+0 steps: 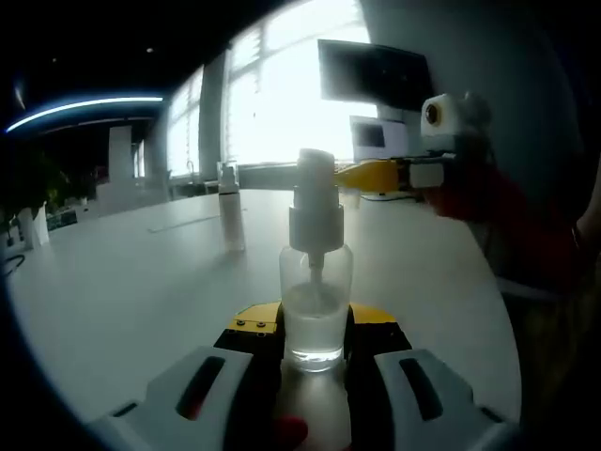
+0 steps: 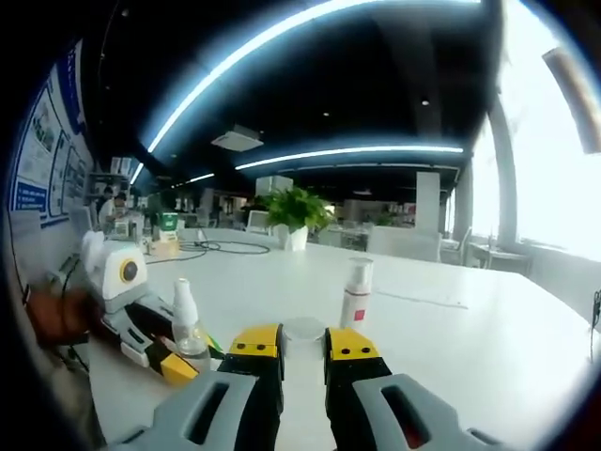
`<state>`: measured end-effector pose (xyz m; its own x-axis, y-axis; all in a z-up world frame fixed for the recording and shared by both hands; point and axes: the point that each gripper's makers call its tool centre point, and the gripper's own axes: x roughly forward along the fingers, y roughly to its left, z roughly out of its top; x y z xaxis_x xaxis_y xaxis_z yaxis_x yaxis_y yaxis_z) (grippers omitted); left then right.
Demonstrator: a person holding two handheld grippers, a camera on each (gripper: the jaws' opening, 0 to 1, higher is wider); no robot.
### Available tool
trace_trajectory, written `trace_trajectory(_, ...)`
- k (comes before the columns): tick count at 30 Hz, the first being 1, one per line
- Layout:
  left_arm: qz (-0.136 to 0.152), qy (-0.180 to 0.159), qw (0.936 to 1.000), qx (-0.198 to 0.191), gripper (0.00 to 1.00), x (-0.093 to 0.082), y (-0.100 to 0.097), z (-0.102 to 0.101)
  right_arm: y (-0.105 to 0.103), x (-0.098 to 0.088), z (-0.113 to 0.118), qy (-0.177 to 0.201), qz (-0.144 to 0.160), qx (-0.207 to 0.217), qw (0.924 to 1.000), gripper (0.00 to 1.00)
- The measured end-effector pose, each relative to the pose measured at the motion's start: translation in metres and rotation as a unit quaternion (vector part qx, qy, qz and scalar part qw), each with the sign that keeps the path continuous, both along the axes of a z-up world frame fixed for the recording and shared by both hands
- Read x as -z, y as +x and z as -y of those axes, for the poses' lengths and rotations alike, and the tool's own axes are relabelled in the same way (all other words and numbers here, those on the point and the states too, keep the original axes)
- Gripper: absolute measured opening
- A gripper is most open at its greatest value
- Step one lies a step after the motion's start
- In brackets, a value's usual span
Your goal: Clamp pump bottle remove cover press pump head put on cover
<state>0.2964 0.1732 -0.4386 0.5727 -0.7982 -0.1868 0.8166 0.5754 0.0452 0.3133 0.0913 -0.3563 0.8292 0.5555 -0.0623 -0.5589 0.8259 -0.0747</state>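
The bottle (image 1: 315, 310) stands upright on the white counter (image 1: 141, 282), pinched at its clear base between the yellow tips of the left claw (image 1: 315, 331). Its pump head (image 1: 315, 202) is bare. The right claw (image 2: 302, 349) hangs apart from the bottle, closed around a pale clear cover (image 2: 302, 329), so removing the cover looks done. Which step follows is a guess: pressing the pump, or recapping if that is done. Either way the right claw must travel to directly above the bottle. A second spray bottle (image 2: 356, 293) stands farther along the counter behind the clamped one, clear of the path; a plant (image 2: 296, 212) sits well beyond.
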Motion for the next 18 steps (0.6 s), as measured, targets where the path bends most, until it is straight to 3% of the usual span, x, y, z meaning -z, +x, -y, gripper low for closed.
trace_trajectory(18, 0.000, 0.000, 1.0000, 0.001, 0.16, 0.000, 0.000, 0.000, -0.006, -0.024, -0.015, 0.016, -0.003, -0.011, 0.9998, 0.12)
